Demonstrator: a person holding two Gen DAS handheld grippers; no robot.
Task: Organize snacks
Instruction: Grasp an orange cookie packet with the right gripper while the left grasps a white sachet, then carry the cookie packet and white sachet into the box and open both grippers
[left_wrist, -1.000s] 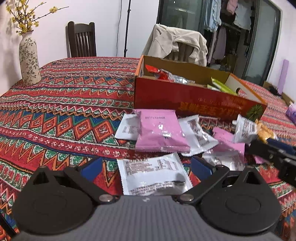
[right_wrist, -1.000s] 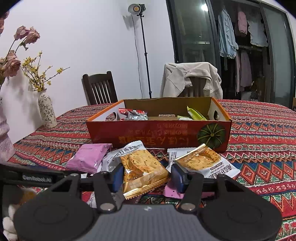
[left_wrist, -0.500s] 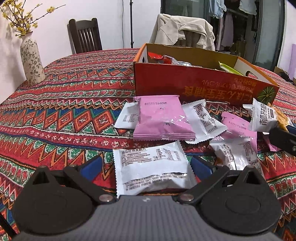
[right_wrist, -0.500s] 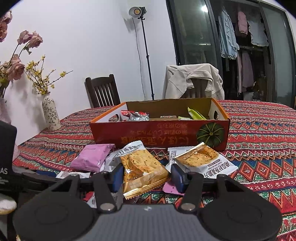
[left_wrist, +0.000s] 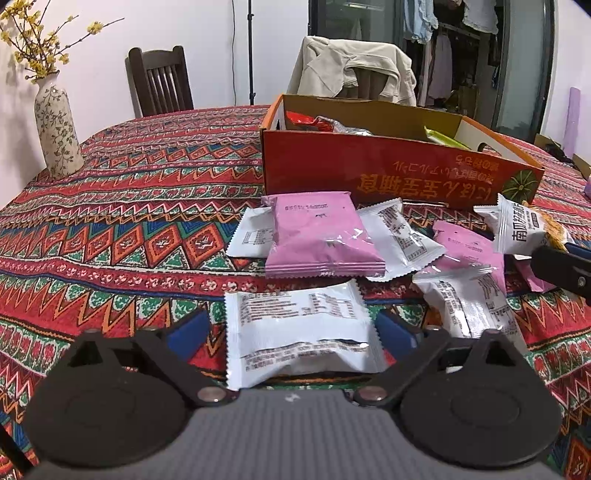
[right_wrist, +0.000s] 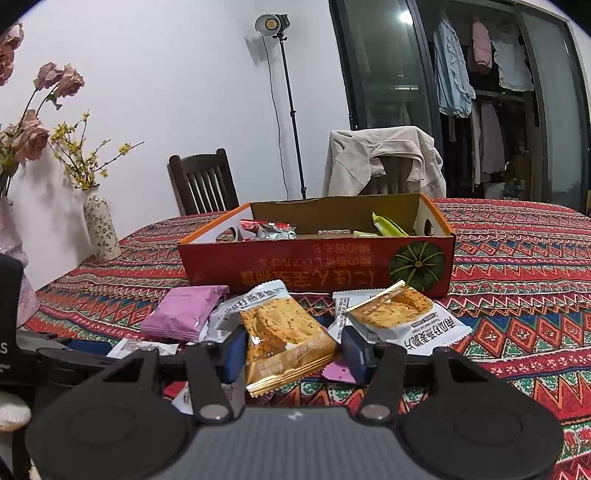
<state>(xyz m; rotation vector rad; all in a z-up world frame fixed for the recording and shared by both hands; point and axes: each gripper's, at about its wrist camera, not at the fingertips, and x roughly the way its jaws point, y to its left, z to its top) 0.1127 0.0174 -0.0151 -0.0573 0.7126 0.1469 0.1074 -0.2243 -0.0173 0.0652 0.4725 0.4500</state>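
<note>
A white snack packet (left_wrist: 295, 332) lies on the patterned tablecloth between the blue fingers of my left gripper (left_wrist: 293, 332). Its jaws are closing and the pads stand just off the packet's edges. Beyond it lie a pink packet (left_wrist: 317, 236) and several white and pink ones, in front of a red cardboard box (left_wrist: 369, 173) that holds a few snacks. My right gripper (right_wrist: 294, 350) is shut on a golden cracker packet (right_wrist: 284, 339), tilted above the cloth. A second cracker packet (right_wrist: 399, 314) lies to its right, near the box (right_wrist: 314, 266).
A flowered vase (left_wrist: 57, 136) stands at the table's far left edge. One dark wooden chair (left_wrist: 162, 81) and another draped with a beige jacket (left_wrist: 354, 74) stand behind the table. A light stand (right_wrist: 273, 26) rises by the wall. The right gripper's arm (left_wrist: 561, 269) reaches in at the right.
The left gripper has edged forward over the white packet, which now sits deeper between its fingers, and the fingers have drawn in a little. The right gripper keeps its hold and place.
</note>
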